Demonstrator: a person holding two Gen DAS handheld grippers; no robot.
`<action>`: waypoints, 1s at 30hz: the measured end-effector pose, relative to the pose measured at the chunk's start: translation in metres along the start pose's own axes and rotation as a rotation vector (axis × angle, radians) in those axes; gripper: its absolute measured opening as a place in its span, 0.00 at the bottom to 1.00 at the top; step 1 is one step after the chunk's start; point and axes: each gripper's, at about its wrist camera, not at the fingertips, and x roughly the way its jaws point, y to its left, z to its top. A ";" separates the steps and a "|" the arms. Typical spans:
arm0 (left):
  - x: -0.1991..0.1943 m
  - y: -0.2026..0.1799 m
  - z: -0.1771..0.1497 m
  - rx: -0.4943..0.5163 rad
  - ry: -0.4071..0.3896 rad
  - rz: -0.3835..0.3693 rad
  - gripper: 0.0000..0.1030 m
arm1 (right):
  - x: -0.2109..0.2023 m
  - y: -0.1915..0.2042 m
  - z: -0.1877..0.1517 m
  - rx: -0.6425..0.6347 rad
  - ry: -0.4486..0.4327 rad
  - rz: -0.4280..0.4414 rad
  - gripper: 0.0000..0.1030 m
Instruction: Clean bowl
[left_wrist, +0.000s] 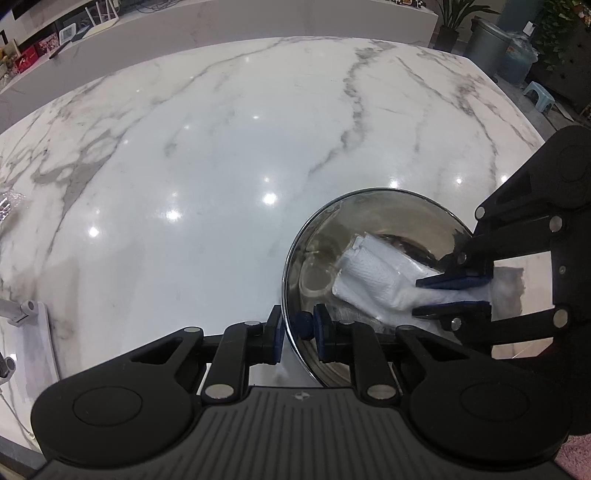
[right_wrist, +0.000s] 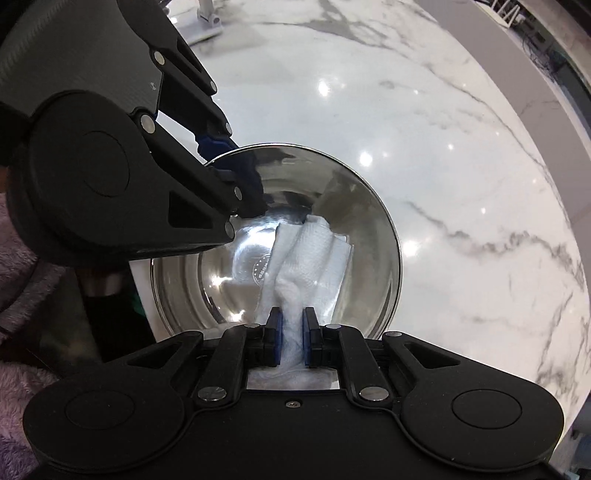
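A shiny steel bowl (left_wrist: 321, 236) (right_wrist: 364, 206) stands on the white marble table near its front edge. My left gripper (left_wrist: 298, 332) (right_wrist: 233, 162) is shut on the bowl's near rim, one pad outside the wall and one inside. A crumpled white paper towel (left_wrist: 369, 277) (right_wrist: 312, 251) lies against the bowl's inner wall and bottom. My right gripper (right_wrist: 292, 334) (left_wrist: 417, 297) reaches in from the right side of the left wrist view and is shut on the towel's near end. Part of the bowl's bottom is hidden under the towel.
The marble tabletop (left_wrist: 221, 155) stretches away behind the bowl. A white stand (left_wrist: 33, 332) sits at its left edge, with something crinkled and shiny (left_wrist: 9, 201) beyond it. A grey bin (left_wrist: 487, 40) and plants stand past the far corner. Purple fluffy fabric (right_wrist: 20, 291) is beside the table.
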 end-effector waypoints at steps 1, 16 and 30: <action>0.000 -0.002 -0.001 0.002 -0.002 0.004 0.15 | 0.000 0.000 0.000 0.005 -0.003 0.000 0.09; -0.001 0.005 -0.016 -0.145 0.008 -0.061 0.19 | 0.001 -0.015 -0.003 0.072 -0.021 0.032 0.09; 0.001 0.011 -0.002 -0.110 -0.018 -0.019 0.15 | 0.015 -0.020 -0.005 0.270 -0.101 0.309 0.09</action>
